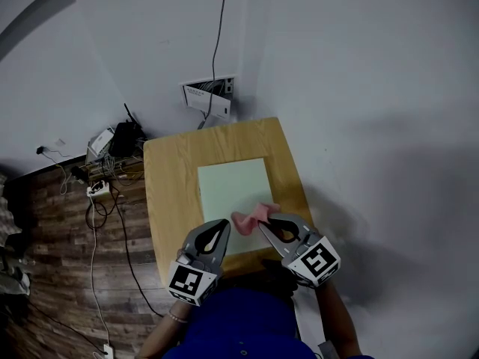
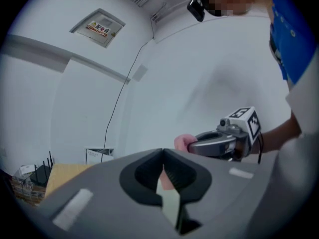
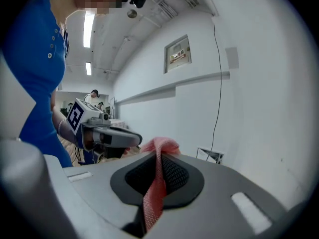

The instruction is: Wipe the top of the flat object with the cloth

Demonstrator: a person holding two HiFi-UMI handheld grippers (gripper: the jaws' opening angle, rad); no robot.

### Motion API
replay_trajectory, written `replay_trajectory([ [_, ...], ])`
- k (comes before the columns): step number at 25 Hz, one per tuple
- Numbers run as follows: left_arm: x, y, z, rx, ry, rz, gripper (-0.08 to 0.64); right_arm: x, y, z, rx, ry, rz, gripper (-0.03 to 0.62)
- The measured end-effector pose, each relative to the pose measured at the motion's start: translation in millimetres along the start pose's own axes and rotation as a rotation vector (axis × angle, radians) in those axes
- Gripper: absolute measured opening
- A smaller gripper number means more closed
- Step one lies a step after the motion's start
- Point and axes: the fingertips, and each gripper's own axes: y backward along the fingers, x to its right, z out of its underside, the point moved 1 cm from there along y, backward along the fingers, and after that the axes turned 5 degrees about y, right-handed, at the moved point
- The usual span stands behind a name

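Right gripper [image 1: 264,226] pinched tight on pink cloth [image 1: 251,216]. Left gripper [image 1: 222,225] closed, holds nothing. Green mat [image 1: 232,185] lies on table [image 1: 168,193], just below and ahead of cloth, long side pointing away from person.

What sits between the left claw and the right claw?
The pink cloth, pinched in the right claw and poking toward the shut left claw; the head view shows it.
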Motion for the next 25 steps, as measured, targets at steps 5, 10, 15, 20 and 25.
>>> replay_trajectory([
  [5, 9, 8, -54, 0.121, 0.021, 0.001, 0.003, 5, 15, -56, 0.136, 0.031, 0.101, 0.017],
  [10, 10, 18, -95, 0.215, 0.038, -0.027, 0.003, 8, 23, -91, 0.217, 0.050, 0.188, 0.017],
  [15, 10, 25, -126, 0.293, 0.002, -0.053, 0.003, 6, 27, -111, 0.265, 0.050, 0.236, 0.015],
  [20, 9, 26, -126, 0.267, -0.013, -0.082, 0.003, 1, 20, -117, 0.281, 0.025, 0.240, 0.014],
  [25, 7, 23, -114, 0.221, -0.001, -0.099, 0.003, 0, 13, -114, 0.254, 0.022, 0.223, 0.012],
])
